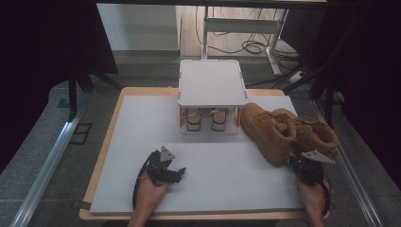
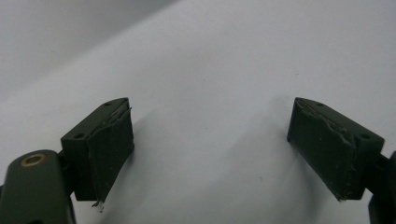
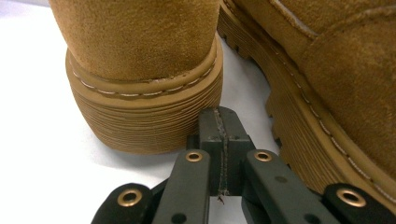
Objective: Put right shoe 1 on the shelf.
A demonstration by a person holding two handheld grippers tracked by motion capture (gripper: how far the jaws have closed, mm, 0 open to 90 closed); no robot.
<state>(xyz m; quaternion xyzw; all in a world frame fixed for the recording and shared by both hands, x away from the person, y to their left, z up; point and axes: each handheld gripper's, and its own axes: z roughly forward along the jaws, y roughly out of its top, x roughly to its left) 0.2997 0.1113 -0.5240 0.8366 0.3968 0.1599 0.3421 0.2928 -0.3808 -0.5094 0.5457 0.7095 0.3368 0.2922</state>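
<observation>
- Two forearms are seen entering from the near edge of the high view, a gripper held in each hand.
- The left gripper (image 1: 166, 171) is held low over the bare white mat (image 1: 142, 127), left of centre and well apart from the boots.
- In the left gripper view its jaws are seen spread wide, with nothing but white surface between the pads (image 2: 109, 147).
- The right gripper (image 1: 305, 166) is held at the near right corner of the mat, just behind the heels of the boots.
- In the right gripper view its jaws are pressed flat together, pad against pad, with nothing caught between them.
- The closed tips are set in the gap between the two boots, just beside the ribbed heel of the left boot (image 3: 144, 70); contact with the sole cannot be confirmed, the tips being partly in shadow.
- The right boot (image 3: 336, 74) is seen lying on its side, its lugged sole turned towards the gripper.
- Both tan boots are placed at the right of the mat, toes pointing away.
- Farther off, a white lidded rack (image 1: 212, 82) is set at the far edge, with a pair of pale shoes (image 1: 205, 120) stowed beneath it.
</observation>
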